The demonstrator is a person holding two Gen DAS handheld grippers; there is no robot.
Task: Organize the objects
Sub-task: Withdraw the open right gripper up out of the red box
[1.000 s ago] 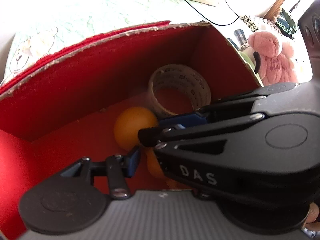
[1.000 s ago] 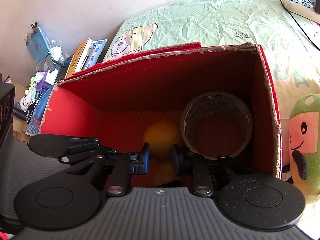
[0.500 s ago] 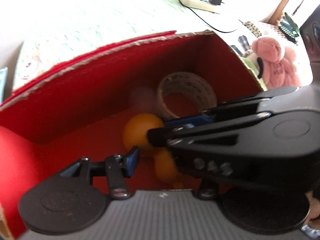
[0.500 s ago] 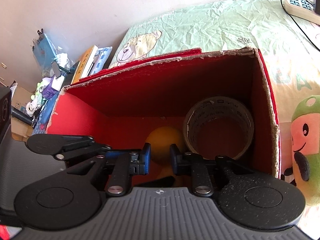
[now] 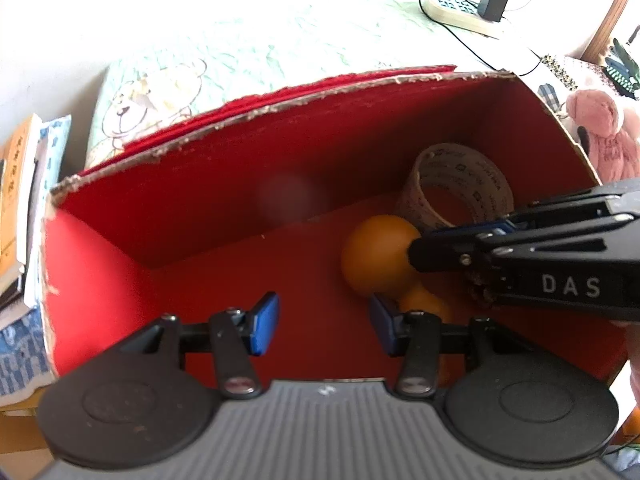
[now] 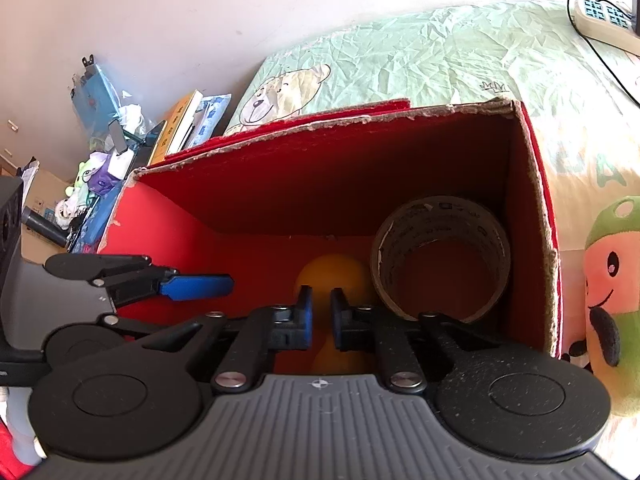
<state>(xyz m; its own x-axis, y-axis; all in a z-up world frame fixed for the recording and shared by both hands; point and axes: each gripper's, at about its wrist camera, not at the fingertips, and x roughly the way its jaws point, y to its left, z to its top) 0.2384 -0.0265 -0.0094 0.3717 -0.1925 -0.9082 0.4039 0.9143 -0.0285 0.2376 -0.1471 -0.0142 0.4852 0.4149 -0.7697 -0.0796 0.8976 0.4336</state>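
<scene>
While both hand-held grippers hang inside the red cardboard box (image 5: 200,208), the left hand-held gripper (image 5: 320,322) is held wide open and empty. The right hand-held gripper (image 6: 318,312) is nearly closed on nothing; it should be lifted clear of the orange ball (image 6: 332,276) at lower centre.

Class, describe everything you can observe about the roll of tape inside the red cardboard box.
The roll of brownish, translucent packing tape has a wide hollow core and small dark printing around its band. It stands on edge, opening towards the cameras, in the far right corner of the red cardboard box. It sits against the right wall, and the orange ball lies right beside it, apparently touching. Neither gripper holds it.
</scene>
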